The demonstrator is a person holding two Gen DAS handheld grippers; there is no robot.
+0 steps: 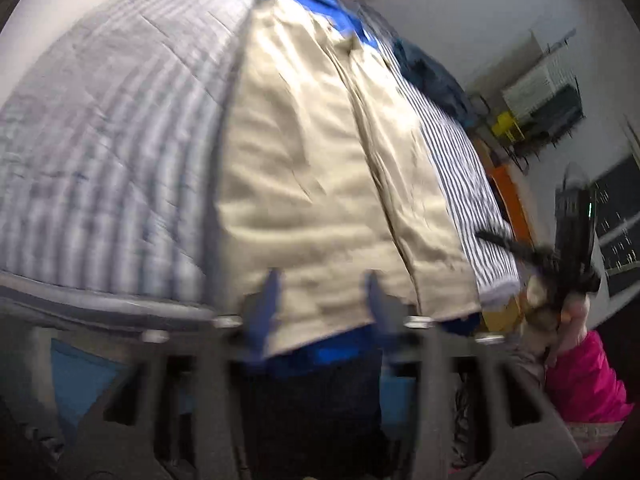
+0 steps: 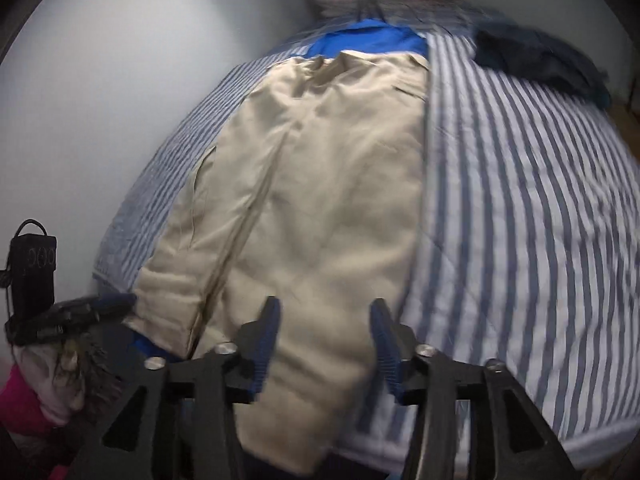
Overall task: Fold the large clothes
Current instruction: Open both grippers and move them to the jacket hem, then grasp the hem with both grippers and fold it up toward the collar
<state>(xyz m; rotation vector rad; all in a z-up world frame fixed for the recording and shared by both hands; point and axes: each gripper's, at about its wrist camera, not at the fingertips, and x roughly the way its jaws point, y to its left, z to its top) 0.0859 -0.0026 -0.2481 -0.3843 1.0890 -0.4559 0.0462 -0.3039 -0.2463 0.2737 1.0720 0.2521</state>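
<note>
My left gripper and right gripper hung over the near end of the beige trousers, jaws parted, nothing between the pads. The trousers lay lengthwise toward twelve o'clock on the striped bedspread, a blue garment beneath their far end.

No legible text anywhere.
</note>
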